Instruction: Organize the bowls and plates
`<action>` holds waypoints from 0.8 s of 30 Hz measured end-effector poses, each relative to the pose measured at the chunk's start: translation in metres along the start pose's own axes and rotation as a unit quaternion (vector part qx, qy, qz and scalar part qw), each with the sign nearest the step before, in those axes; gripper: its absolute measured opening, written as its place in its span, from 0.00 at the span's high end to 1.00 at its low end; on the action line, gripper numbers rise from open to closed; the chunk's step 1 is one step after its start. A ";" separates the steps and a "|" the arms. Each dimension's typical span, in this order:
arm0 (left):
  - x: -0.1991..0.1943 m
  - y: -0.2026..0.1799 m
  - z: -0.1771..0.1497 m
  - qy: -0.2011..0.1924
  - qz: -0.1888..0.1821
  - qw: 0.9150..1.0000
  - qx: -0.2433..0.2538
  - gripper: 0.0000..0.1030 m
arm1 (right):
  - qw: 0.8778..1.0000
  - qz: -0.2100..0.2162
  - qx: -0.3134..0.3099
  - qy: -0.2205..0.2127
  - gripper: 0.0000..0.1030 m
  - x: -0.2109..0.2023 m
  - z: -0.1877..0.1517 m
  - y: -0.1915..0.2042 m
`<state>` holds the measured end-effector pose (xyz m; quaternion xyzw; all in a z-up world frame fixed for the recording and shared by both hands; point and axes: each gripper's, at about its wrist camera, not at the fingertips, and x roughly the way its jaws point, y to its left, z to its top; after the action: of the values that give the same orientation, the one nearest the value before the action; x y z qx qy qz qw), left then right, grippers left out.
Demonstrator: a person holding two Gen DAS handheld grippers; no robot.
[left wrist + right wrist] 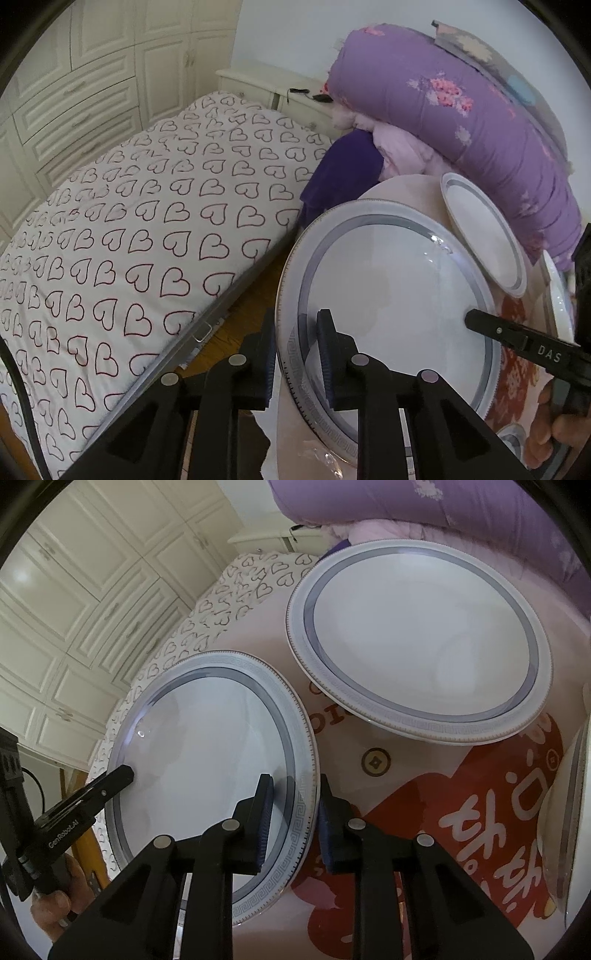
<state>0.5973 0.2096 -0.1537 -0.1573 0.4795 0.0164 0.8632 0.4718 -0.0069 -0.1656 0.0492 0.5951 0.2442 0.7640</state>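
Left tool (122, 775), perhaps "GenRobot.AI"; right tool (476, 319) "DAS".

Both claws straddle opposite rims of the near plate (207, 760), left claw (295, 354) and right claw (293, 819). Bare printed tablecloth (417, 801) lies open to its right. Beyond it, the second plate (421, 642) blocks the counter's far side, with the purple quilt (461, 110) piled just behind.
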 end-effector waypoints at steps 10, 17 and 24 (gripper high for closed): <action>-0.021 0.001 -0.011 -0.012 0.002 1.000 -0.010 0.85 | 1.000 0.013 -0.003 -0.009 0.80 -0.012 -0.004 0.008; -0.046 -0.008 -0.025 -0.027 0.003 1.000 -0.005 0.84 | 1.000 0.016 -0.007 -0.021 0.80 -0.029 -0.012 0.008; -0.088 -0.018 -0.040 -0.052 -0.009 0.999 0.004 0.85 | 0.999 0.017 -0.016 -0.047 0.80 -0.067 -0.021 0.007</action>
<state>0.5197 0.1913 -0.0951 -0.1570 0.4331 0.0152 0.8874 0.4389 -0.0345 -0.1093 0.0587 0.5540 0.2641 0.7873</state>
